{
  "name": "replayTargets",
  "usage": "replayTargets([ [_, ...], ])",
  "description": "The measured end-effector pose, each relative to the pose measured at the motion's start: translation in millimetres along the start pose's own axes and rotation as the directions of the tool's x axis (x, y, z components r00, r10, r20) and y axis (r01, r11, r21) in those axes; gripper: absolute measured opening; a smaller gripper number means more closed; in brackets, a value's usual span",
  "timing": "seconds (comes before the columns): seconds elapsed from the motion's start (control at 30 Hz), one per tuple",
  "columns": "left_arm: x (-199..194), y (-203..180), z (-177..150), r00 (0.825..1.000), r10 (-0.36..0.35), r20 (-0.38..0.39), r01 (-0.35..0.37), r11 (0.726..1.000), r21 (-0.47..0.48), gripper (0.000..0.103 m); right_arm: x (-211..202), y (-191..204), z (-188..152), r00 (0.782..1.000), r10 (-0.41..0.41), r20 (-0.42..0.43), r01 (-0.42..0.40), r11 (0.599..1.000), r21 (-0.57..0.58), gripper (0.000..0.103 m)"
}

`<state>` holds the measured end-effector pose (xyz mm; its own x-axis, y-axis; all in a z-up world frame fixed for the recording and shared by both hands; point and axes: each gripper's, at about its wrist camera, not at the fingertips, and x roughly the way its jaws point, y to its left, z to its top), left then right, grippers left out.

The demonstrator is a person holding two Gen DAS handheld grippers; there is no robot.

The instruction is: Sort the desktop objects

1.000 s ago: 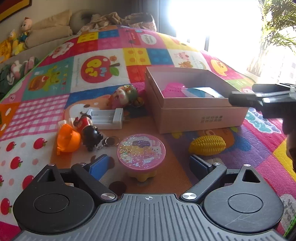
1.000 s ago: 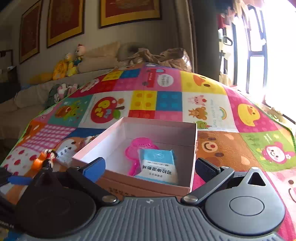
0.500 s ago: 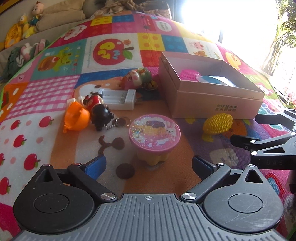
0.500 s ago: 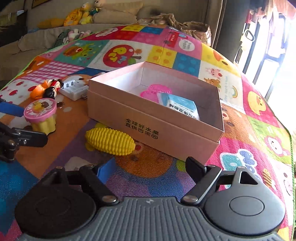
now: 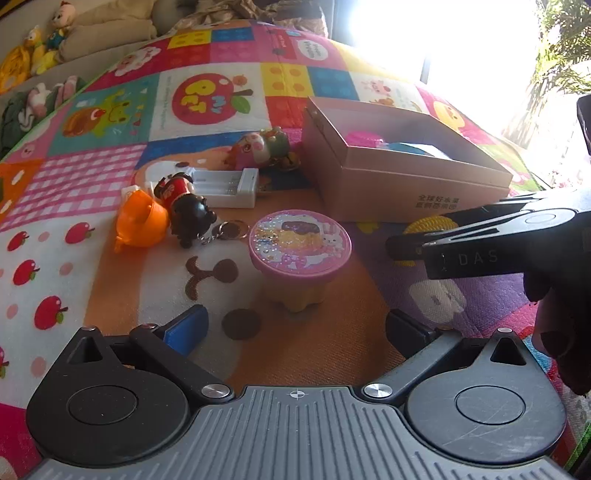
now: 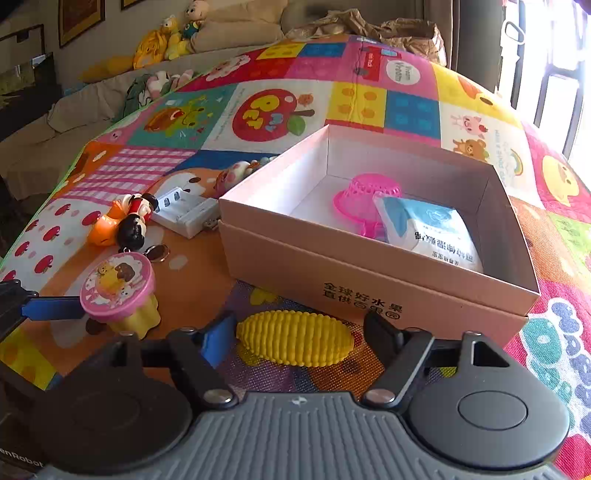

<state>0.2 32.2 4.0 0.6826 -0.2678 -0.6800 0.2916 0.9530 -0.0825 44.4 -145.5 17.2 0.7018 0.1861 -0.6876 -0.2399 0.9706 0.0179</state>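
1. Right gripper [image 6: 301, 328] sits low over the play mat [image 6: 192, 284], its jaws partly drawn in and just now closing, with the yellow corn toy [image 6: 293, 341] lying between the fingertips; the pads look just clear of its ends, so no grip shows yet.
2. Left gripper [image 5: 293, 325] stands wide, its jaws having just opened to full spread, nothing held; the pink-lidded cup toy [image 5: 299, 254] stands upright on the mat just ahead of its fingertips.
3. Just behind the corn is the open cardboard box [image 6: 369, 280], which holds a pink basket toy [image 6: 364, 195] and a blue-and-white packet [image 6: 432, 232] leaning against it.
4. Left of the box lie a white battery charger [image 6: 184, 214], a black-haired figurine keychain [image 6: 135, 221] on its side, touching an orange toy [image 6: 103, 230], and a round pig toy [image 5: 262, 147] beyond the charger.
5. Stuffed toys [image 6: 173, 33] sit on a sofa [image 6: 74, 110] past the mat's far edge.
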Motion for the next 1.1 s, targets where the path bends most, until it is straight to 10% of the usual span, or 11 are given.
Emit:
replayTargets([
  [0.17,-5,-1,9,0.999,0.02,0.051,-0.019,1.0,-0.021,0.102,-14,-3,-13,1.0,-0.005,-0.012,0.005,0.999,-0.033,0.067],
  [0.47,8,-12,23,0.995,0.065,0.08,-0.067,0.998,0.022,0.046,-68,-23,-34,0.997,0.066,-0.033,-0.067,0.997,-0.025,0.067],
  [0.7,-42,-44,52,0.965,-0.01,0.262,-0.033,0.987,0.159,0.045,-133,-42,-24,0.987,-0.026,0.156,0.032,0.999,-0.037,0.067],
  [0.87,-48,-41,55,0.967,-0.001,0.254,-0.041,0.986,0.161,0.045,-172,-57,-4,0.946,-0.072,0.316,0.079,0.997,-0.008,0.067],
  [1.1,-54,-28,44,0.969,-0.048,0.244,0.017,0.992,0.128,0.045,-168,-68,-7,0.952,-0.063,0.298,0.065,0.998,0.004,0.067],
])
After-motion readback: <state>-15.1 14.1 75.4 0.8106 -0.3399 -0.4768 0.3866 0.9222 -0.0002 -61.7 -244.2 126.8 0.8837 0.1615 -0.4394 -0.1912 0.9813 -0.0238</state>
